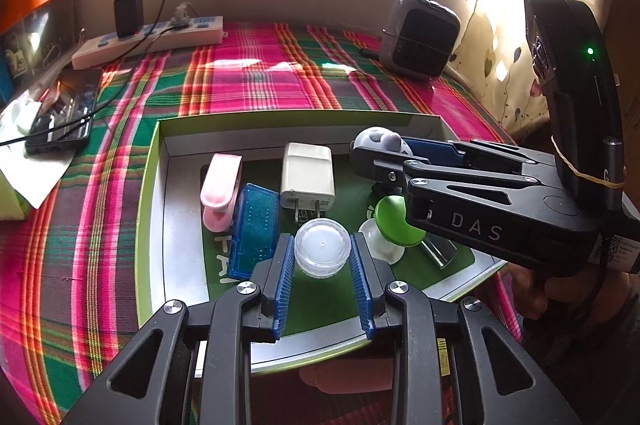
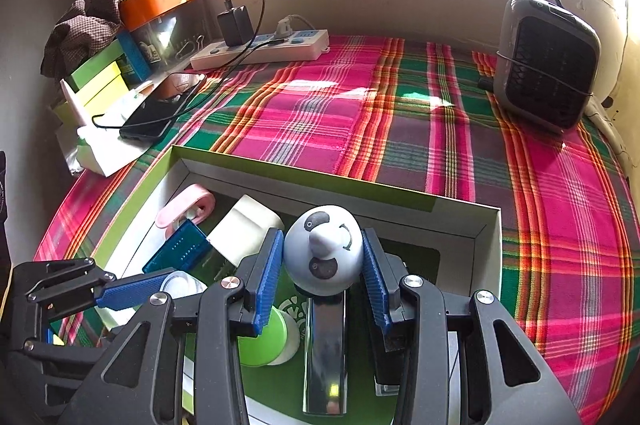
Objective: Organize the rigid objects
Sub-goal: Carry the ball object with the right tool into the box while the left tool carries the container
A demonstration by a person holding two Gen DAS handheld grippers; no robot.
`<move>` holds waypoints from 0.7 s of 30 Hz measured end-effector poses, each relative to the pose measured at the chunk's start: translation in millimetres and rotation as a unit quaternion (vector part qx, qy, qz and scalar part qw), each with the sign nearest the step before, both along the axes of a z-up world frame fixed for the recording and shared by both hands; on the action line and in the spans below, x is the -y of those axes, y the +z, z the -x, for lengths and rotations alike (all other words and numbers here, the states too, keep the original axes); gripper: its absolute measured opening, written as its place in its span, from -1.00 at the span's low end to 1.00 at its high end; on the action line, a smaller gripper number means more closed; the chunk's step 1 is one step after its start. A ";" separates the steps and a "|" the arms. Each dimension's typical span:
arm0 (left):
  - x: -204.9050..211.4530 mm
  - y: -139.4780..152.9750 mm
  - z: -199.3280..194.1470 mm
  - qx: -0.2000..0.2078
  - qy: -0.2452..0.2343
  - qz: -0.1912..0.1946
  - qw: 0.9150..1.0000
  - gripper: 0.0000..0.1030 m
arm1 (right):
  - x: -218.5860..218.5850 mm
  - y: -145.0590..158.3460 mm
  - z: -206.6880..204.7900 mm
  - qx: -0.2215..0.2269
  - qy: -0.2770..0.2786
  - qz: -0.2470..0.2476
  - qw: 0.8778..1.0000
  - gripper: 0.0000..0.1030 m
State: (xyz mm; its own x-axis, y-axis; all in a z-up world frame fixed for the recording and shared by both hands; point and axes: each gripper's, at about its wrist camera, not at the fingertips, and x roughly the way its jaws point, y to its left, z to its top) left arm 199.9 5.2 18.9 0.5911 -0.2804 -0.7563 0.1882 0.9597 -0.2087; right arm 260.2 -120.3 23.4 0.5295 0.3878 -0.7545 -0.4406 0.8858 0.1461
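Box (image 1: 152,185): one, green-rimmed, on the plaid surface (image 1: 248,81).
In box: one charger (image 1: 307,173), one pink clip (image 1: 219,187), one blue case (image 1: 254,229), one green lid (image 1: 394,215).
Left gripper (image 1: 322,249): jaws clasp one clear jar (image 1: 322,247), over the box.
Right gripper (image 2: 323,255): jaws clasp one panda egg (image 2: 323,251), above the box.
Writing: "DAS" on right gripper.

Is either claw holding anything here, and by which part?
Left claw grips the small clear round jar across its sides. Right claw grips the grey egg-shaped panda-face toy by its left and right flanks, both over the box.
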 end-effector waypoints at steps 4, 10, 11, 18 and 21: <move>0.1 -0.8 -1.4 -0.002 0.001 0.002 1.000 -0.48 | -1.2 -2.0 -2.2 -0.002 0.004 -0.002 1.000 -0.21; 0.0 -1.6 -2.3 -0.002 0.000 0.004 1.000 -0.48 | -2.6 -4.4 -2.4 -0.003 0.009 0.000 1.000 -0.21; -0.2 -1.9 -2.4 -0.002 0.000 0.005 1.000 -0.48 | -2.8 -4.9 -3.1 -0.003 0.007 0.001 1.000 -0.21; -0.3 -2.8 -2.9 -0.004 -0.002 0.006 1.000 -0.48 | -3.8 -6.4 -3.5 -0.004 0.007 0.004 1.000 -0.21; -0.5 -3.4 -3.1 -0.005 -0.002 0.009 1.000 -0.48 | -4.2 -6.1 -2.9 -0.002 0.007 0.005 1.000 -0.21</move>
State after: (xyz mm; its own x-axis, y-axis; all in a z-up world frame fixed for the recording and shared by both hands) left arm 203.0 5.8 15.5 0.5820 -0.2968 -0.7571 0.1897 0.9549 -0.2285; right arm 263.0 -116.1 17.2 0.5206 0.3866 -0.7613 -0.4516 0.8814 0.1387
